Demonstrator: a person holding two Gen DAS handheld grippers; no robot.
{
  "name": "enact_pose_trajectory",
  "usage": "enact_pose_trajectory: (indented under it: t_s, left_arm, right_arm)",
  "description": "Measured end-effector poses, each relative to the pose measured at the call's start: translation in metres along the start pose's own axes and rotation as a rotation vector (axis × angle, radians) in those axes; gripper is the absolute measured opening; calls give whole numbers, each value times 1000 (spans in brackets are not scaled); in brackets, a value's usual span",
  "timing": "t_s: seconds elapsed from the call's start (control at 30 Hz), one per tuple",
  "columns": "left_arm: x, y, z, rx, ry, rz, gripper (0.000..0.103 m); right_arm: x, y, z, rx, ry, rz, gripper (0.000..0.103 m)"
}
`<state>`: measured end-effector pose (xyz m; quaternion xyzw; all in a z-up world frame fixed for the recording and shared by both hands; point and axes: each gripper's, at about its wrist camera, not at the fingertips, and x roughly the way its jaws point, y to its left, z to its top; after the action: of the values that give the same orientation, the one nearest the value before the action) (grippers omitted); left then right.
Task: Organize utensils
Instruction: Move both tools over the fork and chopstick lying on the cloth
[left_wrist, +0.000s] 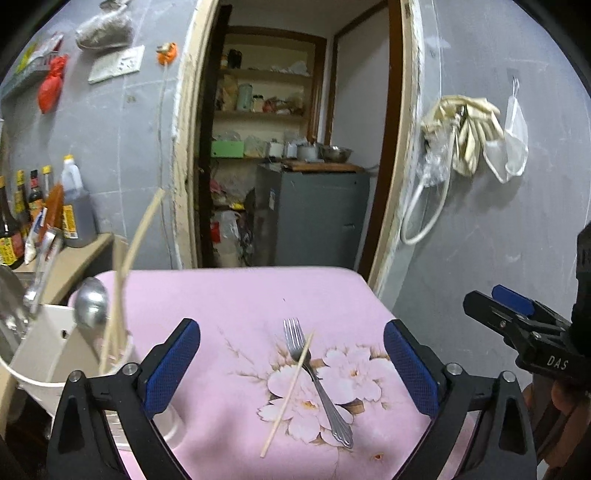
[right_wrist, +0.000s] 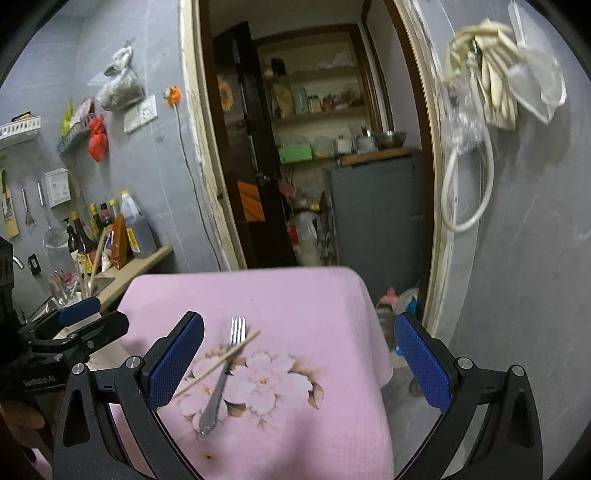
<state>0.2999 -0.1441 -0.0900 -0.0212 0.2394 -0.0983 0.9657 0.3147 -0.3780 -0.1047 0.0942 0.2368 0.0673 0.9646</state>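
Fork (left_wrist: 317, 384) w/ one chopstick (left_wrist: 287, 393) crossed over it, lying on pink floral cloth (left_wrist: 236, 302) covering worktop. Both claws, left (left_wrist: 291, 373) and right (right_wrist: 299, 365), spread wide, empty, hovering above. White holder (left_wrist: 48, 354) w/ ladle, chopsticks at left. Best: pinch chopstick near mid-length first, lift clear of fork.

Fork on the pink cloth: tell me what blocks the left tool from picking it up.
A single chopstick lies diagonally across the fork, resting on its neck. Otherwise nothing visible stands between the open left tool and it.
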Motion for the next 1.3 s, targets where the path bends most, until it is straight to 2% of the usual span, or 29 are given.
enact_pose_trajectory:
  t_s: [0.1, 0.17, 0.33, 0.53, 0.67, 0.77, 0.97, 1.03, 1.07, 1.1, 1.17, 1.3]
  left_arm:
    - [16, -5, -3, 30, 42, -3, 84]
    - [27, -8, -5, 48, 71, -4, 80]
    - [59, -4, -13, 41, 185, -20, 66]
    - [92, 4, -32, 23, 334, -24, 50]
    - [109, 9, -43, 30, 417, -4, 40]
    - [118, 12, -50, 42, 465, 9, 37]
    - [119, 5, -51, 98, 450, 30, 37]
    - [120, 3, -50, 105, 445, 33, 33]
    - [121, 3, -48, 103, 442, 37, 27]
    - [121, 3, -48, 99, 440, 47, 20]
    - [124, 8, -46, 77, 437, 65, 13]
    - [124, 20, -44, 12, 431, 85, 13]
  right_arm:
    - [11, -7, -5, 16, 35, 5, 101]
    - [19, -9, -7, 19, 53, 13, 100]
    - [43, -13, -15, 33, 127, 41, 87]
    - [71, -11, -31, 50, 221, 81, 78]
    - [81, -6, -42, 49, 257, 98, 77]
    - [84, -4, -44, 45, 267, 107, 77]
    - [92, -2, -46, 41, 281, 117, 77]
    - [95, -3, -47, 41, 291, 119, 77]
    - [97, -3, -48, 40, 298, 120, 77]
    - [98, -4, -48, 39, 304, 122, 76]
    - [103, -2, -50, 33, 329, 126, 71]
    - [115, 4, -54, 16, 380, 147, 60]
